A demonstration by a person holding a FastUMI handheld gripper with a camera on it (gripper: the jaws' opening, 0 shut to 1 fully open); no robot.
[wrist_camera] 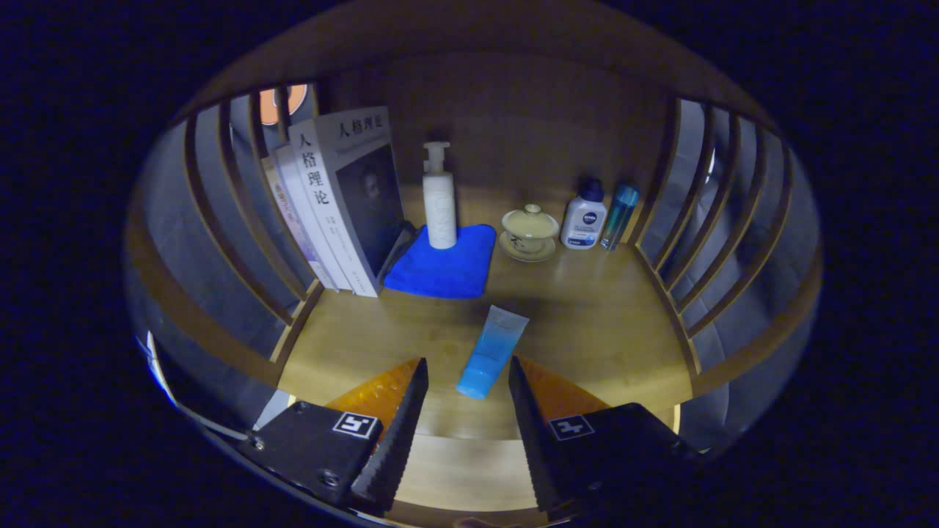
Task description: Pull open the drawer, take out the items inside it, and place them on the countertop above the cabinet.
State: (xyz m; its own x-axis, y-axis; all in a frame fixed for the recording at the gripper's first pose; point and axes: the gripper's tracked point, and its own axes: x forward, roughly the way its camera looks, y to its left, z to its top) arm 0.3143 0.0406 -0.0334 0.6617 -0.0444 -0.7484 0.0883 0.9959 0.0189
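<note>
On the wooden countertop (pixel 587 323), just ahead of the spread, empty gripper (pixel 463 374), lies one blue tube (pixel 491 352). Beyond it sit one blue cloth (pixel 444 268) bearing one white pump bottle (pixel 439 198), three leaning books (pixel 334 202), one lidded cup (pixel 530 231), and two small bottles (pixel 596 216).

人格理论 is read on the spine of the grey upright paperback book (pixel 317 192). Square coded markers are carried on the gripper (pixel 466 361), whose fingers are held apart and empty.
</note>
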